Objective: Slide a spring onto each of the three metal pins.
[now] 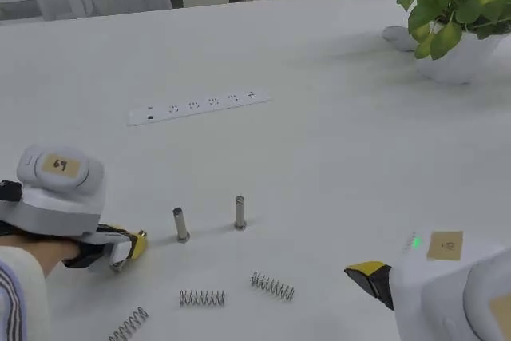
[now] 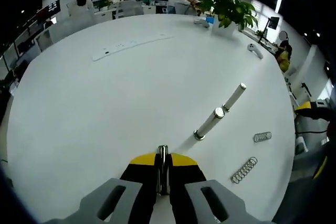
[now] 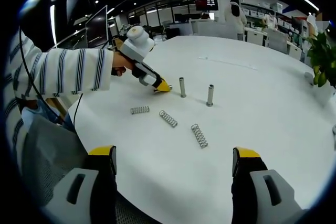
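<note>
Two metal pins (image 1: 181, 225) (image 1: 239, 212) stand upright on the white table (image 1: 319, 157). My left gripper (image 1: 134, 246) is low at the left, just beside them, shut on a third metal pin (image 2: 163, 167) that sticks out between its yellow tips. The standing pins (image 2: 210, 124) (image 2: 234, 97) lie ahead of it to the right. Three springs (image 1: 129, 323) (image 1: 201, 299) (image 1: 272, 286) lie loose on the table in front of the pins. My right gripper (image 3: 173, 156) is open and holds nothing, back from the springs (image 3: 168, 118) at the near right (image 1: 369, 273).
A white power strip (image 1: 198, 106) lies further back on the table. A potted plant (image 1: 451, 13) stands at the far right corner. Chairs are beyond the far edge. A striped sleeve (image 3: 68, 74) holds the left gripper (image 3: 152, 80).
</note>
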### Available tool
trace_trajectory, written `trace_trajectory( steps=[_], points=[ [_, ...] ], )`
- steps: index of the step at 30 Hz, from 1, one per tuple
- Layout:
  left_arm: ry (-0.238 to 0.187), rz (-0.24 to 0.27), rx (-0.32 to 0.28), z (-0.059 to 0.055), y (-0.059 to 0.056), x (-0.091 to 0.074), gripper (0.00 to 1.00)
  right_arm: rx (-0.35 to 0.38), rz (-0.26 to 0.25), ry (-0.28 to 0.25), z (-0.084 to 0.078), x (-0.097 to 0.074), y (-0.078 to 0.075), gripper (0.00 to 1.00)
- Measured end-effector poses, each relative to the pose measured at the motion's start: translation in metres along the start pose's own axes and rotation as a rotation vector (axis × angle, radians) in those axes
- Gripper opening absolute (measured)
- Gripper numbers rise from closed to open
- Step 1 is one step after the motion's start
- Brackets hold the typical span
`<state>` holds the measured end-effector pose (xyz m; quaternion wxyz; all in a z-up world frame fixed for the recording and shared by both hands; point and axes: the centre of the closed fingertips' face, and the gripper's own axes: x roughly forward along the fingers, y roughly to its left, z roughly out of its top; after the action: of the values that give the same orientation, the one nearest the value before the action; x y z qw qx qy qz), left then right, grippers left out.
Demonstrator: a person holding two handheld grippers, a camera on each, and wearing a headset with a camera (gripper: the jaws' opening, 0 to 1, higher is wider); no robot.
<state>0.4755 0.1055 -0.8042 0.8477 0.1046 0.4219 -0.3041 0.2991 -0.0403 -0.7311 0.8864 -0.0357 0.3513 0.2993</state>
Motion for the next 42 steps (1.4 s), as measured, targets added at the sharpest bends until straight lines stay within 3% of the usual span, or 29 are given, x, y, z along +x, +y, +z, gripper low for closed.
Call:
trace_trajectory(
  steps=[4, 11, 26, 32, 42],
  points=[
    [0.015, 0.004, 0.010, -0.001, 0.001, -0.002, 0.00, -0.009, -0.002, 0.004, 0.000, 0.000, 0.000, 0.90],
    [-0.011, 0.013, -0.053, 0.005, 0.007, -0.013, 0.00, -0.013, 0.006, 0.003, 0.000, 0.001, 0.003, 0.90],
    [-0.044, 0.018, -0.018, 0.009, 0.008, -0.034, 0.00, -0.026, 0.009, -0.015, 0.006, -0.001, 0.007, 0.91],
    [-0.065, 0.021, -0.040, 0.013, 0.009, -0.040, 0.00, -0.063, 0.005, -0.011, 0.008, -0.003, 0.010, 0.91],
    [-0.063, 0.024, -0.034, 0.012, 0.010, -0.047, 0.00, -0.064, 0.000, -0.031, 0.011, -0.007, 0.010, 0.90]
  ],
)
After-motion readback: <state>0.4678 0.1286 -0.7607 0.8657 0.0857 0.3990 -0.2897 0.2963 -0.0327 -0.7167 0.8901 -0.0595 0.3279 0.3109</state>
